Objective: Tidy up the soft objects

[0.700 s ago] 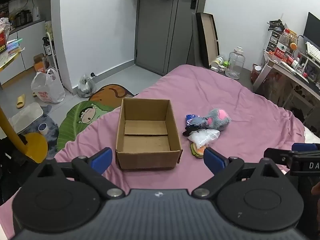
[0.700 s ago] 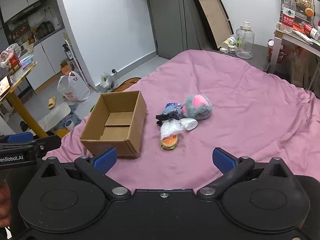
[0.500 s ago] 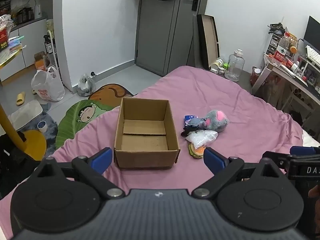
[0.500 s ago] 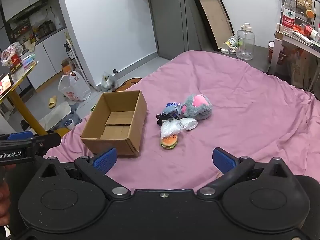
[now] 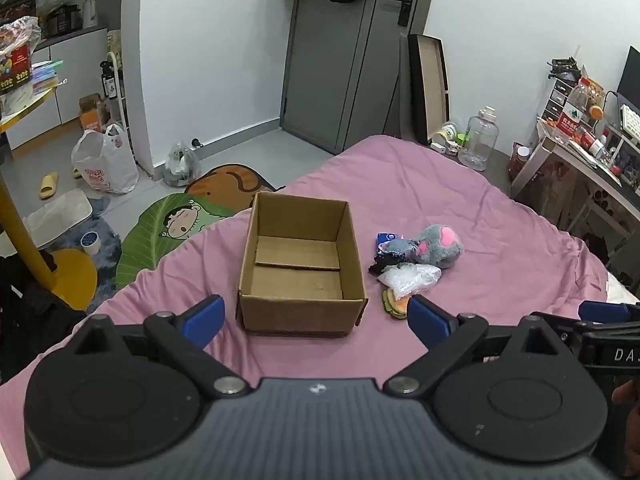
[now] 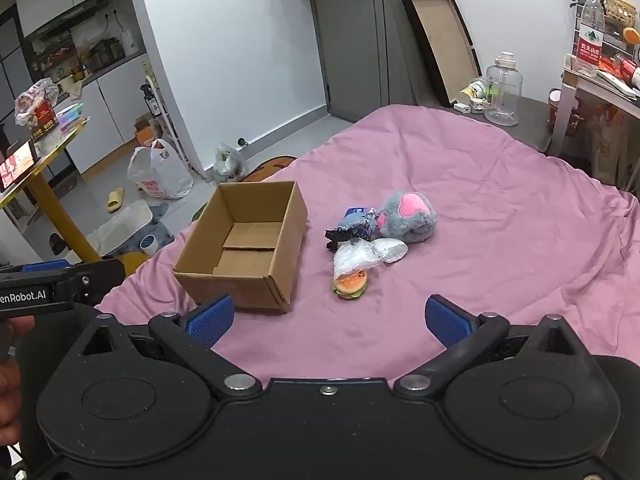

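An open, empty cardboard box point(image 5: 300, 268) point(image 6: 244, 244) stands on the pink bedsheet point(image 5: 480, 208) point(image 6: 500, 216). Right of it lies a small pile: a grey and pink plush toy point(image 5: 438, 245) point(image 6: 408, 216), a blue and dark soft item point(image 5: 388, 246) point(image 6: 354, 224), a clear plastic bag point(image 5: 410, 278) point(image 6: 362, 254) and a burger-shaped toy point(image 5: 396, 306) point(image 6: 350, 285). My left gripper point(image 5: 314, 318) is open and empty, held in front of the box. My right gripper point(image 6: 330, 318) is open and empty, held in front of the pile.
The bed's left edge drops to a floor with a cartoon rug point(image 5: 176, 232), plastic bags point(image 5: 105, 164) and a yellow table stand point(image 5: 60, 276). A desk point(image 5: 592, 160) and a clear jug point(image 5: 478, 140) stand at the right. Each gripper shows at the edge of the other's view.
Both views have shifted slightly; the box and pile sit a little lower and farther in frame. Nothing was grasped and the jaws stayed open.
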`<state>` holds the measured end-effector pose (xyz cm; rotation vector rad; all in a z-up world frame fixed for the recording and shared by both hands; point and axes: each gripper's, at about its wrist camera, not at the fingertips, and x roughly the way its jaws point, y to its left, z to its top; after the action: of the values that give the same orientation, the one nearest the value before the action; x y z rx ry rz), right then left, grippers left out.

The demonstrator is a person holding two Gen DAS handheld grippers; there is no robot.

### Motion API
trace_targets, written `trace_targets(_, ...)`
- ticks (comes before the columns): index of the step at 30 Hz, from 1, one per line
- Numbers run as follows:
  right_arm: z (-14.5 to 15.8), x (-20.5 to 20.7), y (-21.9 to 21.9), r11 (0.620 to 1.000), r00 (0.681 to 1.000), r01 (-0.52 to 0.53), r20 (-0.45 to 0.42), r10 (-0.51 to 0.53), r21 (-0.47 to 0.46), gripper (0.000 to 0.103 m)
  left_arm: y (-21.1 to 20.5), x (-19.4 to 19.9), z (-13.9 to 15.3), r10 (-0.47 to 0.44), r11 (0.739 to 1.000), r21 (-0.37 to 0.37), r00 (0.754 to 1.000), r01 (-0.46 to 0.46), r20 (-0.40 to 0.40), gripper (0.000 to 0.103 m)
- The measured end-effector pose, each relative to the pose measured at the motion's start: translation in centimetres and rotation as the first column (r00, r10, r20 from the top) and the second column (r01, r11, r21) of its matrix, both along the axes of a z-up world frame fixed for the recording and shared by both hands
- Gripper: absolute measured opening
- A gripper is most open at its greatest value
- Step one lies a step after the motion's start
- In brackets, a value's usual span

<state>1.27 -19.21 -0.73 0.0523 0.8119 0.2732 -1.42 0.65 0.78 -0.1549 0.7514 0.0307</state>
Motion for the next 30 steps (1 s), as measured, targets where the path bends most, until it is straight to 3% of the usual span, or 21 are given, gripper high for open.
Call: trace_targets(30, 0.2, -0.28, 0.77, 0.999, 1.0, 0.002, 0.005, -0.002, -0.04, 0.103, 0.66, -0.44, 0.48, 0.007, 1.0, -0.005, 1.0, -0.007, 0.014, 0.097)
